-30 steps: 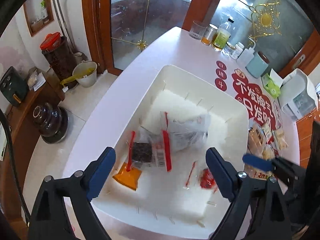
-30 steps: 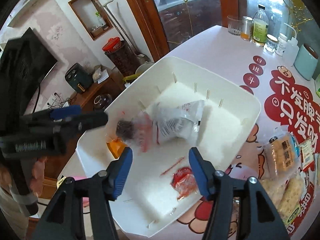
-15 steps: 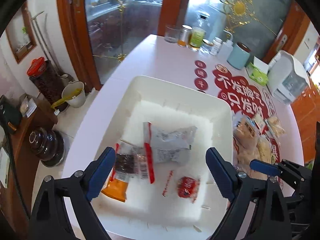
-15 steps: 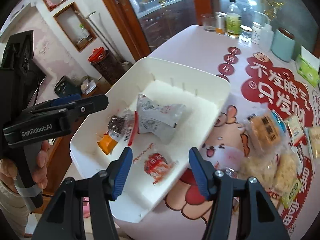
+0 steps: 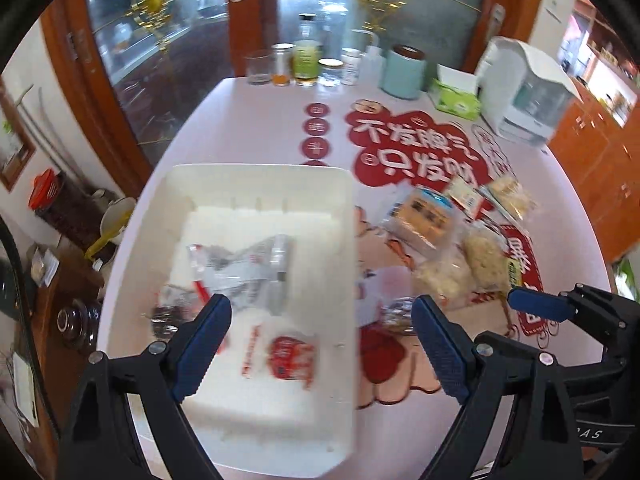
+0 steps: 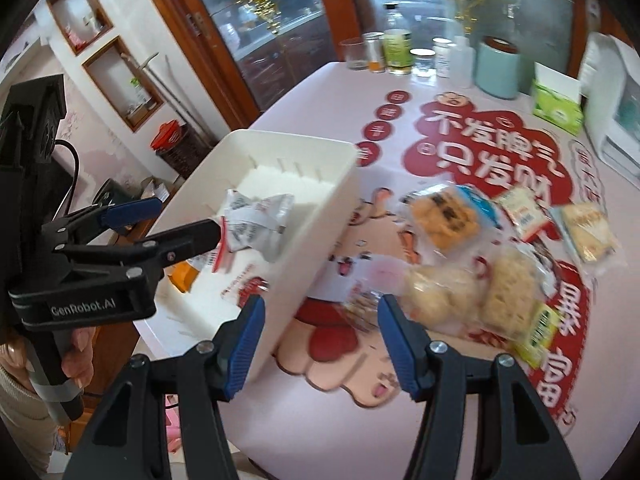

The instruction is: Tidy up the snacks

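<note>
A white bin (image 5: pixel 256 176) (image 6: pixel 320 184) stands on the table's left side. It holds a silver snack bag (image 5: pixel 244 268) (image 6: pixel 256 220), a red packet (image 5: pixel 290 356), an orange packet (image 6: pixel 182 276) and a dark packet (image 5: pixel 168 312). Loose snacks lie right of the bin: a yellow cracker pack (image 5: pixel 428 216) (image 6: pixel 448 216), pale rice-cake packs (image 5: pixel 480 256) (image 6: pixel 508 288) and a small shiny packet (image 5: pixel 394 312) (image 6: pixel 360 304). My left gripper (image 5: pixel 320 344) is open and empty above the bin's right wall. My right gripper (image 6: pixel 320 344) is open and empty above the table by the shiny packet.
Jars, bottles and a glass (image 5: pixel 304 64) stand at the table's far edge, with a teal canister (image 5: pixel 402 72), a green tissue box (image 5: pixel 456 96) and a white appliance (image 5: pixel 524 92). The table's left edge drops to the floor.
Both grippers have swung right, from over the bin toward the loose snacks. Both stay open and empty. The bin's contents have not moved.
</note>
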Demonstrator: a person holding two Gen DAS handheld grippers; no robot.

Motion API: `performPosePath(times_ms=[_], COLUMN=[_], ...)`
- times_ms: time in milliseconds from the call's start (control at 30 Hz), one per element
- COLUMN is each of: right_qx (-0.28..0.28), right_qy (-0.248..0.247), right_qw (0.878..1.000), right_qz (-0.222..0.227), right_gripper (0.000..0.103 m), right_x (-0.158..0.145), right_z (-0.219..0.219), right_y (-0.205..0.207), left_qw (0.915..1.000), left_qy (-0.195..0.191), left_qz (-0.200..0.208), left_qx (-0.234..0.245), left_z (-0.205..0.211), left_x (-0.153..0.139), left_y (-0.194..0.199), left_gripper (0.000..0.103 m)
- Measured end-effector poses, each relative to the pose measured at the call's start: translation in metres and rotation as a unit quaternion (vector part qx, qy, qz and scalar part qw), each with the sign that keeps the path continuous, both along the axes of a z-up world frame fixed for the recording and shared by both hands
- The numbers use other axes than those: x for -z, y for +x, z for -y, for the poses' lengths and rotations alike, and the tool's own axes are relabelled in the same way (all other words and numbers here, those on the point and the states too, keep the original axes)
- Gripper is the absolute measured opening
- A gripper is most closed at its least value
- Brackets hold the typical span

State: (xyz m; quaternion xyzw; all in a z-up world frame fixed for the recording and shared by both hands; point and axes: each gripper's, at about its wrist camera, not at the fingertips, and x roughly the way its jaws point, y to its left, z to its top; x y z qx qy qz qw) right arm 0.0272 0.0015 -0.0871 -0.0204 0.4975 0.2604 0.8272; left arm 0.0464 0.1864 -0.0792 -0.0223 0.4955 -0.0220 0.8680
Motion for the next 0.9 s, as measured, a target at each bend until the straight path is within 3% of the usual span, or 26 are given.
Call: performPosePath(times_ms=[267, 467, 767, 900], right_qx=[0.058, 0.090, 0.118, 0.134], right_qy=[-0.005, -0.011, -0.014, -0.019], right_qw=[0.998, 0.996, 0.993, 0.991], right_qz=[-0.004, -0.006, 0.017, 0.014], right_gripper=[0.059, 0.059, 0.059, 0.059], right_x=[0.006, 0.006, -0.020, -0.018], right_z=[0.080, 0.123, 0.154, 0.154], right_y=[-0.002, 0.006, 0.048, 0.075], left_qw=[0.9985, 0.9951, 0.9862, 0.9825], left_qy=[0.001, 0.015, 0.038, 0.041], left_qz=[-0.011, -0.016, -0.018, -0.042], left_qx=[0.053, 0.096, 0.160, 0.177], left_z=[0.075, 0.115, 0.145, 0.149], left_x=[-0.002, -0.014, -0.052, -0.042], left_y=[0.013, 0.043, 0.121, 0.153], left_gripper=[0.091, 0.091, 0.091, 0.091])
